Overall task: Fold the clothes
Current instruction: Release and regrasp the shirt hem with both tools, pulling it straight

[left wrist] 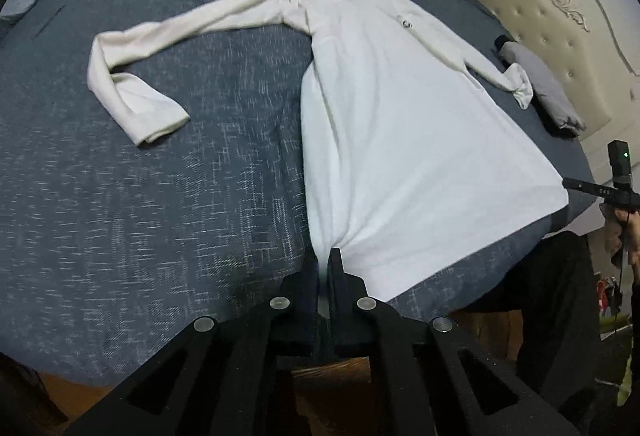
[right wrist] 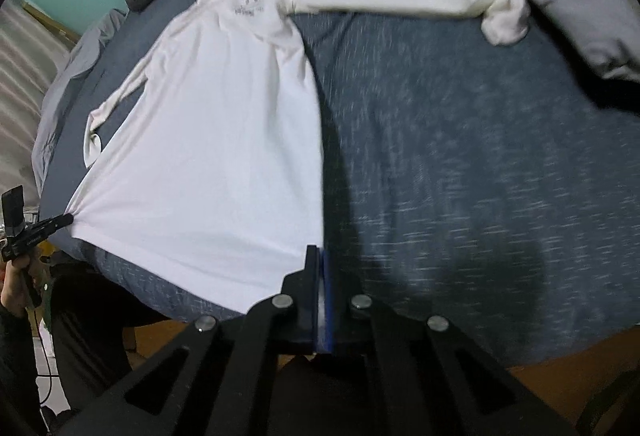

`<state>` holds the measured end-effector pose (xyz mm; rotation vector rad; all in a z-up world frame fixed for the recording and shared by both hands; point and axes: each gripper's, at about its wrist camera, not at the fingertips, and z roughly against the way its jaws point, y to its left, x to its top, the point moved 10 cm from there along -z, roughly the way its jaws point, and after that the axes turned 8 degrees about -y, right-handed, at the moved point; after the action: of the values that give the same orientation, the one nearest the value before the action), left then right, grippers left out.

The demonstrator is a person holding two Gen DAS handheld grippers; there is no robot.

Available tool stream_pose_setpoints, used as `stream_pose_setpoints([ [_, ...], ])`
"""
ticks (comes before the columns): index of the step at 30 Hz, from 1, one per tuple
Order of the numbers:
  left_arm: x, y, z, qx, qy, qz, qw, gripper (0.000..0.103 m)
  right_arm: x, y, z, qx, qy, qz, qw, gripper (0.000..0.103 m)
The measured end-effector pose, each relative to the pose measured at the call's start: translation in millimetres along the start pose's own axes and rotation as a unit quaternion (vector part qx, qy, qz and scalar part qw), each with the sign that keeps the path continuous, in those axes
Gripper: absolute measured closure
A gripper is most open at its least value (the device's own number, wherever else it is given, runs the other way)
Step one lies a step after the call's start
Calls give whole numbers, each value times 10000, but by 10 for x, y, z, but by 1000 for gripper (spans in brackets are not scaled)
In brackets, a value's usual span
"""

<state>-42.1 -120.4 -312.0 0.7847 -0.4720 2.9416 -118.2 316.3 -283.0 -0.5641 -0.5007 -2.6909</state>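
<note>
Both tools, left tool and right tool, pinching shirt hem corners at 6 o'clock (thin bites): could slip if tugged unevenly across the bed.

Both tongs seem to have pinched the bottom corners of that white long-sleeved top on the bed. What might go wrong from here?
Each of the tongs, left and right, pinches only a thin bit of the white top's hem, so a corner could slip out when lifted.

The left sleeve lies bent and the right sleeve's cuff is bunched, so they might end up crumpled inside the fold.
</note>
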Motion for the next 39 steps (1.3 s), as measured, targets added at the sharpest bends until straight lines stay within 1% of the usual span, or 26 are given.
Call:
stream_pose_setpoints([
  [3, 27, 13, 133, -35, -118, 58, 9999, 99, 22, -17, 210, -117, -222, 146, 9996, 102],
  [5, -23, 23, 194, -57, -153, 121, 9998, 99, -35, 28, 215, -158, -304, 255, 9991, 102],
  [6, -67, 39, 170, -44, -101, 157, 9998, 99, -84, 23, 169, -220, -247, 308, 9990, 102],
  [8, -194, 102, 16, 26, 141, 257, 9996, 99, -191, -21, 38, -364, -57, 364, 9987, 102],
  [10, -301, 180, -104, 109, 291, 379, 9988, 99, -287, -44, -100, -274, 107, 201, 9994, 102],
  [13, -347, 278, -169, 140, 293, 583, 9978, 99, -377, 20, -230, -255, 239, 305, 9989, 102],
  [15, -334, 288, -166, 132, 253, 618, 9977, 99, -387, 31, -253, -280, 259, 377, 9986, 102],
  [16, -325, 274, -160, 125, 247, 605, 9978, 99, -375, 28, -250, -259, 226, 353, 9988, 102],
  [19, -274, 229, -125, 99, 189, 559, 9982, 99, -319, 39, -207, -6, 97, 162, 9998, 102],
  [21, -239, 263, -110, 90, 138, 558, 9983, 99, -263, 97, -167, 193, -26, 155, 9997, 101],
  [22, -231, 266, -115, 90, 142, 562, 9983, 99, -239, 110, -153, 228, -68, 165, 9996, 101],
  [25, -230, 242, -147, 73, 169, 546, 9983, 99, -238, -15, -130, 15, -78, -29, 10000, 100],
  [26, -227, 226, -153, 60, 169, 538, 9984, 99, -255, -46, -143, -1, -22, -102, 9999, 97],
  [27, -220, 213, -154, 52, 167, 533, 9984, 99, -273, -68, -161, 2, 47, -166, 9999, 88],
  [28, -214, 200, -155, 44, 165, 528, 9985, 99, -288, -75, -182, 21, 106, -190, 9998, 82],
  [29, -208, 196, -156, 41, 162, 529, 9985, 99, -306, -59, -179, 47, 148, -187, 9997, 70],
  [30, -206, 204, -156, 43, 155, 537, 9984, 99, -326, -39, -166, 74, 184, -179, 9996, 67],
  [35, -201, 210, -137, 54, 112, 519, 9986, 99, -354, 93, -279, 321, 335, -217, 9987, 66],
  [38, -161, 203, -102, 60, 63, 501, 9987, 99, -405, 162, -403, 367, 557, -52, 9978, 67],
  [39, -148, 202, -88, 64, 40, 496, 9987, 99, -406, 168, -422, 323, 576, 21, 9978, 80],
])
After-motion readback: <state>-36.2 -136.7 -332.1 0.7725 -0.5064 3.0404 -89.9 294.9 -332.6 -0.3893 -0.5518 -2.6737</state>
